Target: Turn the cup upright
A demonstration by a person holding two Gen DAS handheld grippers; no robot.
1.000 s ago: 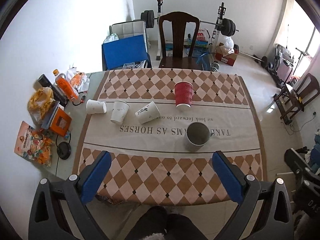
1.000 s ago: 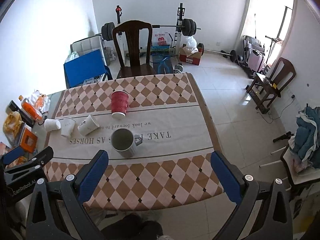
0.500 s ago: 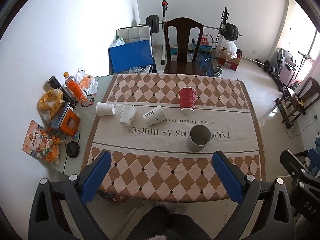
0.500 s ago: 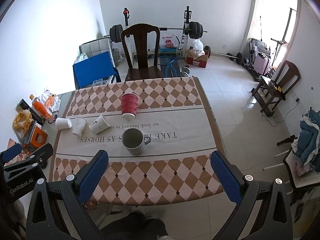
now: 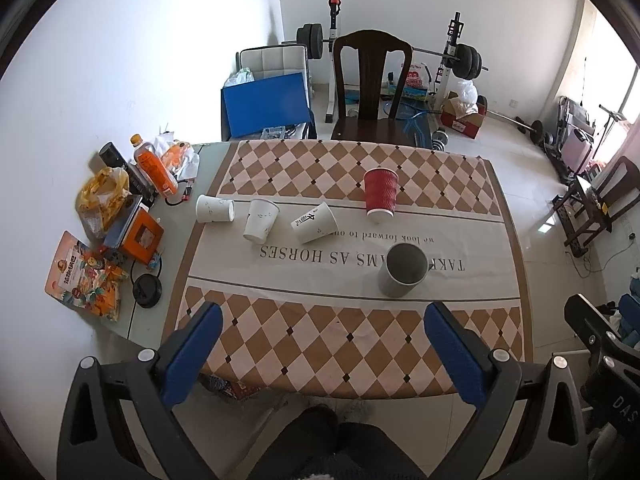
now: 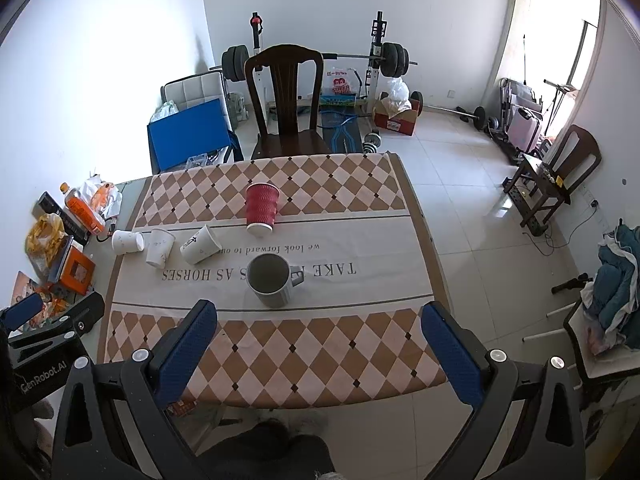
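Observation:
A red ribbed paper cup [image 5: 380,195] [image 6: 261,208] stands upside down on the checked tablecloth [image 5: 312,340]. A grey mug [image 5: 402,270] [image 6: 270,279] stands upright nearer me. Three white paper cups lie to the left: one on its side [image 5: 214,209], one tilted [image 5: 260,225], one on its side with black writing [image 5: 315,222] [image 6: 201,244]. My left gripper [image 5: 322,344] is open and empty, high above the table's near edge. My right gripper [image 6: 320,340] is also open and empty, high above the near edge.
Snack bags, an orange bottle [image 5: 154,166], an orange box [image 5: 141,237] and a black disc [image 5: 147,290] crowd the table's left strip. A dark wooden chair [image 5: 370,92] stands at the far side. Weights, a blue board [image 5: 266,104] and another chair [image 6: 560,176] stand on the floor.
Both grippers have risen and pulled back from the table, so the cups look smaller and farther. Nothing on the table has moved.

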